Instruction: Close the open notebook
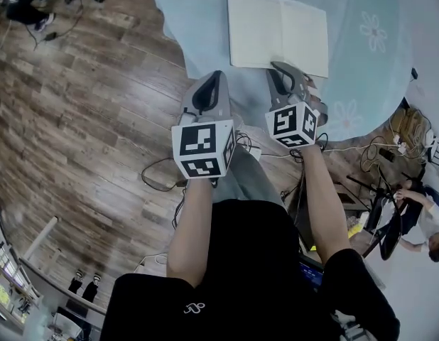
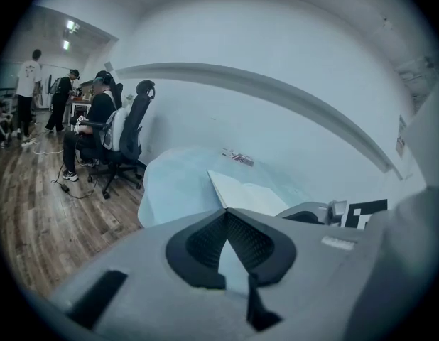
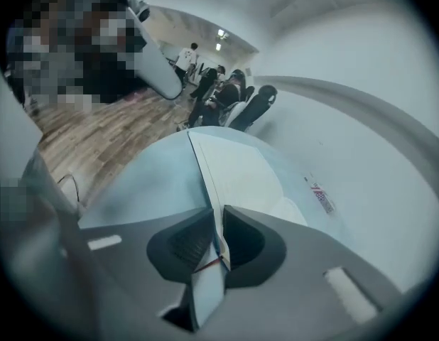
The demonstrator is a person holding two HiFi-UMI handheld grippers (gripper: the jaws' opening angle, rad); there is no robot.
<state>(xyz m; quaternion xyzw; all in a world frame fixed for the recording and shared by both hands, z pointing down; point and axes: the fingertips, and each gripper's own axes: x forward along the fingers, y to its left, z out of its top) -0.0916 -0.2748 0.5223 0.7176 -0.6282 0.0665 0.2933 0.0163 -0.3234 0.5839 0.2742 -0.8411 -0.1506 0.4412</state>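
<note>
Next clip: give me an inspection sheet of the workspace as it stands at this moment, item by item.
Surface: round table under a pale blue cloth with flower prints.
Job's things: notebook lying open, blank pages up.
Clutter: one small printed tag on the cloth beyond the notebook; nothing else seen.
Grippers: right gripper has its fingers closed on the notebook's near edge; left gripper has its fingers together, empty, short of the notebook.
Cables: loose cable on the floor by the person's legs; coiled cables right of the table.
Surroundings: wood floor; people and office chairs in the background.
</note>
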